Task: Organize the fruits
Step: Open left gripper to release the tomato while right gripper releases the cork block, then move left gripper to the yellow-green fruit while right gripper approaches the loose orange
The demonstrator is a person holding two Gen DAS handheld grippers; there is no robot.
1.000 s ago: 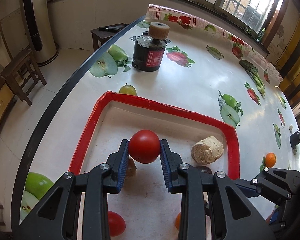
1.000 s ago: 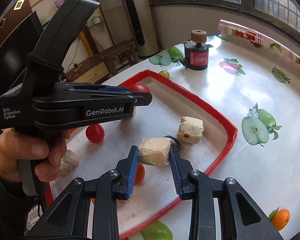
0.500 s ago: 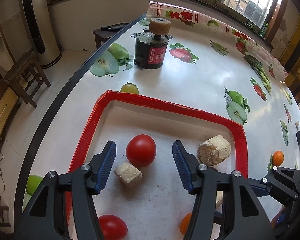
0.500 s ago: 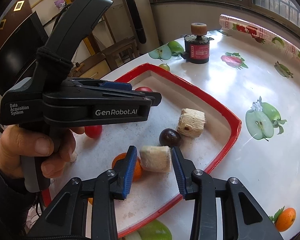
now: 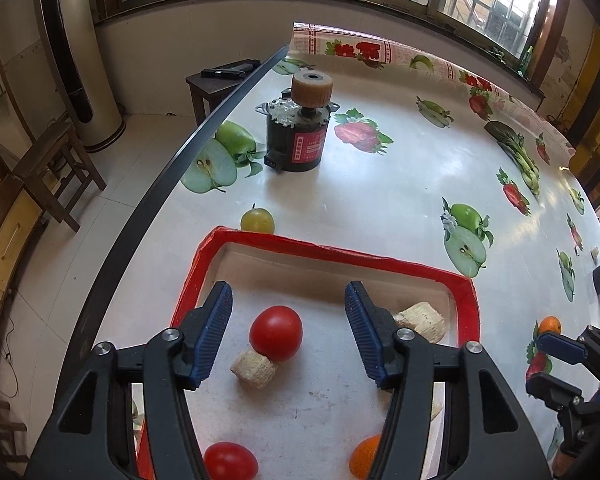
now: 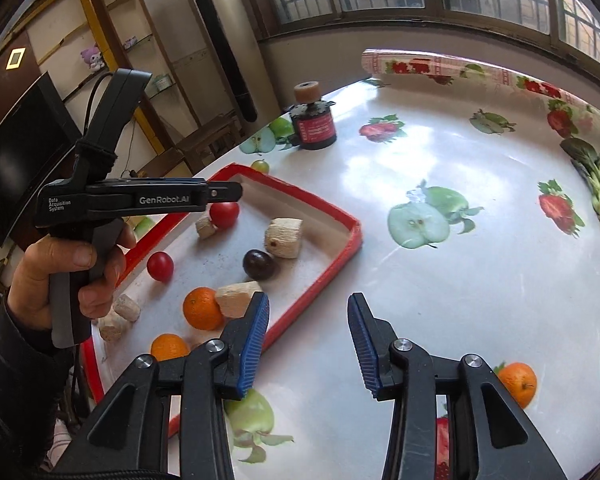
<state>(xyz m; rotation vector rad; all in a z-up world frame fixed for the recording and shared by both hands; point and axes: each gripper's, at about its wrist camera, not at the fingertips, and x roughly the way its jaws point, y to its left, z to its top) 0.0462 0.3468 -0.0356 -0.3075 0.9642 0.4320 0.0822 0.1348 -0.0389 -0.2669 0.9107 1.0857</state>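
Tomato (image 5: pixel 276 333) rests clear between left gripper (image 5: pixel 287 334) fingers

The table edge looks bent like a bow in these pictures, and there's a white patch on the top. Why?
Left wrist view: fisheye distortion bows the straight table edge. Right wrist view: window light glares off the glossy tablecloth, washing out its print there. Both views look sharp.

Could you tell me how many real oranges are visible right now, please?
3: two oranges in the red tray, one beside a beige chunk, one nearer; a third on the table. Others may be hidden.
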